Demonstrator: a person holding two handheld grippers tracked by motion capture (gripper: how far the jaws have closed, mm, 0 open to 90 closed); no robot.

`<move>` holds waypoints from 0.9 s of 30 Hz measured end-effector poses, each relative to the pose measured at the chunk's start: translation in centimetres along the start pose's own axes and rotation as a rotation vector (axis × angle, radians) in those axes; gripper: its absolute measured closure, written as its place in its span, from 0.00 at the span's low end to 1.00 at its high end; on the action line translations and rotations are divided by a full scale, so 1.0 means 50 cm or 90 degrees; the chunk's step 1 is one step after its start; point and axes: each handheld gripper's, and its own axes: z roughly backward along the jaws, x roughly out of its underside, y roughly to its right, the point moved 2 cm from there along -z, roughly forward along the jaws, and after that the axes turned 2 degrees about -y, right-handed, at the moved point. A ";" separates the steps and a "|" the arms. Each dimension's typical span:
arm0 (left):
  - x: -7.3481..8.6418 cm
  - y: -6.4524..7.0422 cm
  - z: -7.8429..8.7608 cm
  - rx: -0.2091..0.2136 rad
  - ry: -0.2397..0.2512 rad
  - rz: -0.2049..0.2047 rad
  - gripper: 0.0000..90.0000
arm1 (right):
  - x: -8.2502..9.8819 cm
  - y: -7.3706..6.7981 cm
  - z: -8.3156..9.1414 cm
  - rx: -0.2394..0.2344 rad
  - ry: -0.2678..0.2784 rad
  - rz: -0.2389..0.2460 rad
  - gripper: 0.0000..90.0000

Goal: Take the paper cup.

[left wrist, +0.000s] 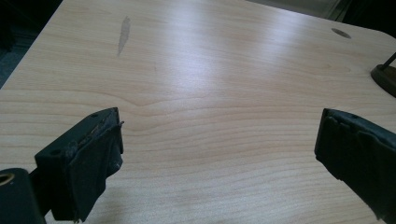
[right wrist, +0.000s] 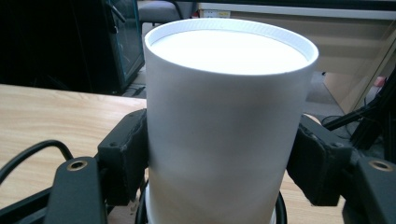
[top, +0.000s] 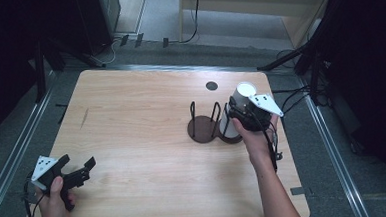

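Right gripper view looks along the right hand-held gripper (right wrist: 219, 163), whose two black jaws press on opposite sides of a white cup (right wrist: 224, 135); it is clamped on that cup about halfway up its wall. The cup stands upright with its ribbed rim uppermost, and a dark ring shows around its foot. In the high view the cup (top: 241, 93) sits in the right-hand bay of a dark wire rack (top: 207, 123), the person's right hand (top: 252, 135) behind the right hand-held gripper (top: 249, 113). The rack's left bay, just beside the cup, holds nothing. Farther from the cup, toward the far edge, a small dark hole (top: 211, 86) marks the desk (top: 141, 111).

Well apart from the cup, at the near left corner of the desk, the left hand-held gripper (top: 76, 169) hangs with its jaws spread wide and nothing between them; the left gripper view shows bare wood between those jaws.

The risks, as I judge them: the cup looks light and thin-walled, so a hard squeeze could dent it, and any sideways pull while its foot sits in the ring could catch the wire loops and drag or tip the rack. A tilted lift could also let the smooth wall slip.

Count: one cup, one rack with two bays, two hand-held grippers.
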 end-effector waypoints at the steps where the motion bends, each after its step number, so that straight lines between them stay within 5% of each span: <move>1: 0.000 0.000 0.000 0.000 0.000 0.000 0.02 | 0.000 0.000 0.000 0.000 0.000 0.000 0.31; 9: 0.000 -0.001 0.000 0.000 0.000 0.002 0.02 | 0.012 0.003 -0.011 -0.003 -0.019 -0.002 0.31; 13: 0.000 0.000 0.000 0.001 0.000 0.002 0.02 | 0.011 0.010 -0.008 -0.018 -0.019 -0.040 0.31; 27: 0.000 0.001 -0.001 0.000 -0.003 -0.001 0.02 | -0.002 0.007 0.009 -0.036 0.007 -0.047 0.30</move>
